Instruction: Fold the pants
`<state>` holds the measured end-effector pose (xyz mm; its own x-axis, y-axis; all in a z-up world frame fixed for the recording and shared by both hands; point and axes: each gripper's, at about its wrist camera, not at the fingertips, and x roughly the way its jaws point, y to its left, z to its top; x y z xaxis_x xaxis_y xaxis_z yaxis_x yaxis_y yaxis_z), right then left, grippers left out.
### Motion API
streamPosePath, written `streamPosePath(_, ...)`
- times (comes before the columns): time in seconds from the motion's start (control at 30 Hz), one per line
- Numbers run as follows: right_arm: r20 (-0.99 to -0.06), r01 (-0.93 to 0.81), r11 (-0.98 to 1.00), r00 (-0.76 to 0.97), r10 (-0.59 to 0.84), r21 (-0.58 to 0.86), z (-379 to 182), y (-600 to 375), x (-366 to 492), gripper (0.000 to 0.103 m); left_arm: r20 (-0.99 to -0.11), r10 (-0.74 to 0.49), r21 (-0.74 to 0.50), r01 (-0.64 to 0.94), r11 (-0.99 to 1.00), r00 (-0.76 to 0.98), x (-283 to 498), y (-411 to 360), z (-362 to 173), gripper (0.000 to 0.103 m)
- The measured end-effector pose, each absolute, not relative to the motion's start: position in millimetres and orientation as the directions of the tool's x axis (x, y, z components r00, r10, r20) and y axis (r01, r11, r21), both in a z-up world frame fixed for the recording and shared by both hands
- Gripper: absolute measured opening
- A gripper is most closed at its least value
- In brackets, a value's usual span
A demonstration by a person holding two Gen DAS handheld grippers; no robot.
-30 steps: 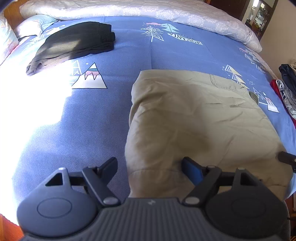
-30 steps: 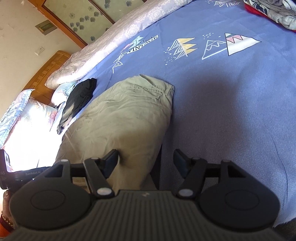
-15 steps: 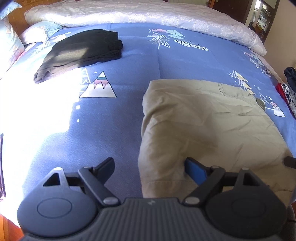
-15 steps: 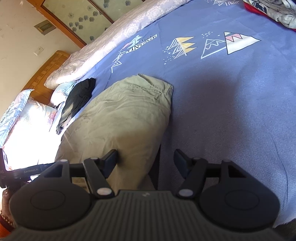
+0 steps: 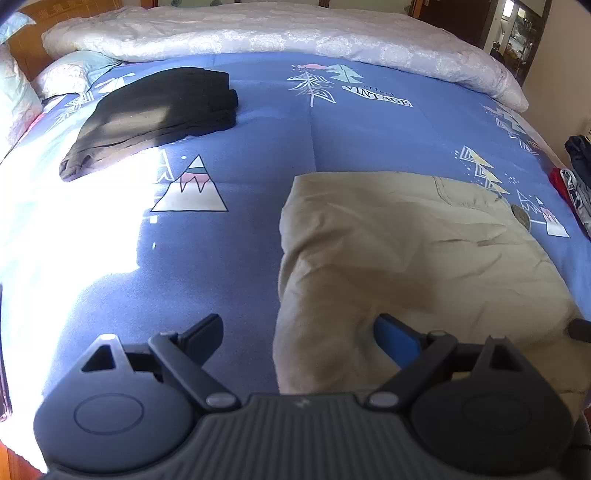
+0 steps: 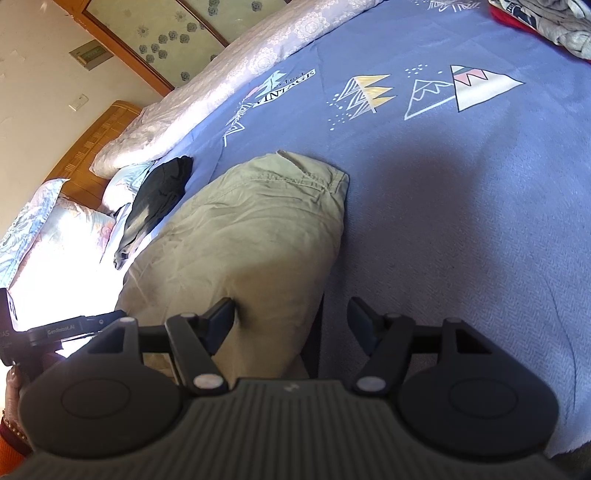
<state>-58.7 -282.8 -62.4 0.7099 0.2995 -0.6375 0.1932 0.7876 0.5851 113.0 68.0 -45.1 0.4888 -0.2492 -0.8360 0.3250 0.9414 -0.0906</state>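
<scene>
Khaki pants (image 5: 406,258) lie folded on the blue bedspread (image 5: 332,129), and they also show in the right wrist view (image 6: 258,236). My left gripper (image 5: 297,332) is open and empty, its jaws straddling the pants' near left edge. My right gripper (image 6: 291,314) is open and empty, straddling the pants' near right edge. The left gripper's body (image 6: 66,328) shows at the left of the right wrist view.
Folded black pants (image 5: 155,114) lie at the far left near the pillows (image 5: 70,74). A rolled white quilt (image 5: 295,33) runs along the far side. A pile of clothes (image 6: 546,18) sits at the bed's right edge. Bright sun falls on the left.
My left gripper has pulled back and a little left, so the pants sit further right and further away in its view. The right gripper has barely moved.
</scene>
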Motion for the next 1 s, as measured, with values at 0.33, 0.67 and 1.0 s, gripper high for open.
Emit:
streamPosePath(0.33, -0.666, 0.176, 0.801, 0.669, 0.329, 0.572, -72, -267, -50, 0.07, -0.859, -0.231, -0.074, 0.335, 0.939, 0.457, 107, 54, -68, 0.097)
streamPosePath(0.67, -0.688, 0.137, 0.837, 0.646, 0.33, 0.53, -77, -248, -27, 0.074, -0.868, -0.315, -0.193, 0.323, 0.926, 0.384, 108, 55, -79, 0.096)
streamPosePath(1.0, -0.688, 0.152, 0.836, 0.653, 0.316, 0.528, -76, -249, -30, 0.074, -0.87, -0.324, -0.194, 0.345, 0.918, 0.372, 106, 43, -85, 0.097)
